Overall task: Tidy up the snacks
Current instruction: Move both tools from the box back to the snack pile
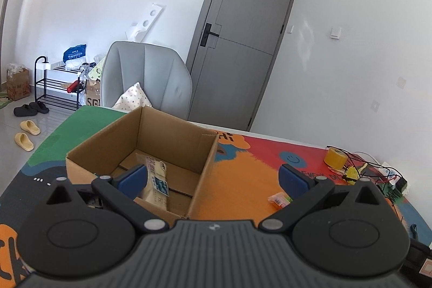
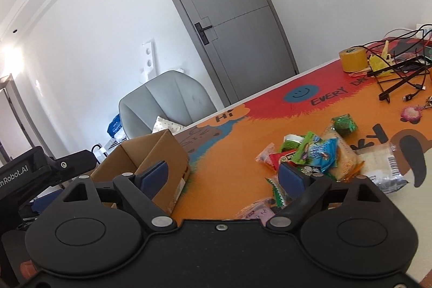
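Note:
An open cardboard box [image 1: 172,142] stands on the colourful table mat [image 1: 243,174]; a beige snack packet [image 1: 156,180] lies inside it. My left gripper [image 1: 213,180] is open and empty, hovering just before the box's near right corner. A small snack [image 1: 279,199] lies on the mat by its right finger. In the right wrist view the box [image 2: 159,153] is at the left and a pile of snack packets [image 2: 318,153] lies on the mat at the right. My right gripper [image 2: 224,174] is open and empty between the box and the pile.
A roll of yellow tape [image 2: 352,59] and tangled black cables [image 2: 399,72] sit at the table's far right. A clear wrapped packet [image 2: 383,166] lies beside the pile. A grey armchair [image 1: 145,77] and a grey door [image 1: 243,39] stand behind the table.

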The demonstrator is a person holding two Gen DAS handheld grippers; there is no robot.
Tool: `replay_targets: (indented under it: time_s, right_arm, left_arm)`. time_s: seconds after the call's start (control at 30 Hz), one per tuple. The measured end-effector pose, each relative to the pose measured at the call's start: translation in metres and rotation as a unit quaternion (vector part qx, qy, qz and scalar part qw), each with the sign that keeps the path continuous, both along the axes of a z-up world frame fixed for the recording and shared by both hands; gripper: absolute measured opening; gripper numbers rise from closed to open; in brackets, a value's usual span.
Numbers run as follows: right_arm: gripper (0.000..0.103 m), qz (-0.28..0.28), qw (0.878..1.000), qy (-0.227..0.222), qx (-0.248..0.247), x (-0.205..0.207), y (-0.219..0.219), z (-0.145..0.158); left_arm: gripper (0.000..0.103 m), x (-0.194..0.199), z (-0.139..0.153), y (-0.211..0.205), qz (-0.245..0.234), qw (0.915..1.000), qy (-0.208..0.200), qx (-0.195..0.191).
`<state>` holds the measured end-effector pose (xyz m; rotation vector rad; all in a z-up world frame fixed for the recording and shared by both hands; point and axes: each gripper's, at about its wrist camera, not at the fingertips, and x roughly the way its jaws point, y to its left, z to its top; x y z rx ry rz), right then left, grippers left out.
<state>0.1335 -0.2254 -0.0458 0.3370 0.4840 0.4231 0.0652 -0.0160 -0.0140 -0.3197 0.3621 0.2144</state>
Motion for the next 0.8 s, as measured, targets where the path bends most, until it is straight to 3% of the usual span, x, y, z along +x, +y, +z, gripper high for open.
replay_targets:
  time_s: [0.4, 0.8]
  right_arm:
    - [0.089, -0.049, 0.999, 0.003, -0.017, -0.010, -0.035, -0.007]
    - [0.089, -0.081, 0.995, 0.009, -0.053, -0.021, -0.074, -0.039]
  left_arm:
    - [0.102, 0.009, -0.010, -0.031, -0.038, 0.9992, 0.015, 0.004]
    - [0.102, 0.024, -0.039, -0.077, -0.074, 0.9961, 0.043, 0.022]
